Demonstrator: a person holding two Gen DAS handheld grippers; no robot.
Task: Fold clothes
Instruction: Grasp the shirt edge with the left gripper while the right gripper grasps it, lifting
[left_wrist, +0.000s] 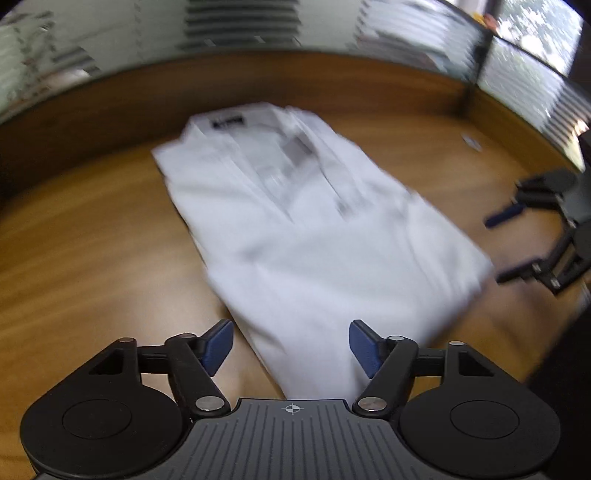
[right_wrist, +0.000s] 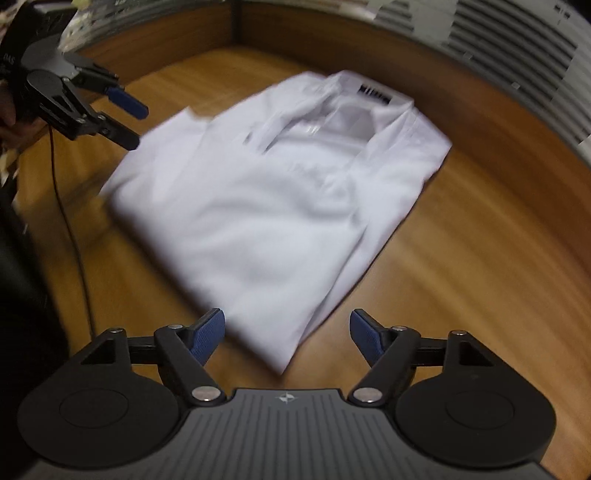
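Note:
A white collared shirt (left_wrist: 295, 221) lies folded on the wooden table (left_wrist: 92, 240), collar and dark neck label at the far end. My left gripper (left_wrist: 291, 345) stands open over the shirt's near corner; the cloth runs between the blue pads (left_wrist: 221, 343) without touching them. My right gripper (right_wrist: 288, 336) is open too, at the other near corner of the shirt (right_wrist: 277, 206), with its pads clear of the cloth. Each gripper also shows in the other's view, open beside the shirt: the right gripper (left_wrist: 495, 247) and the left gripper (right_wrist: 138, 125). Both views are blurred.
A raised wooden rim (left_wrist: 258, 77) borders the table's far side, with window blinds (right_wrist: 517, 48) behind it. A thin dark cable (right_wrist: 70, 229) trails over the table at the left. A person's hand (right_wrist: 9, 110) holds the left gripper. A small white scrap (left_wrist: 471, 142) lies at the far right.

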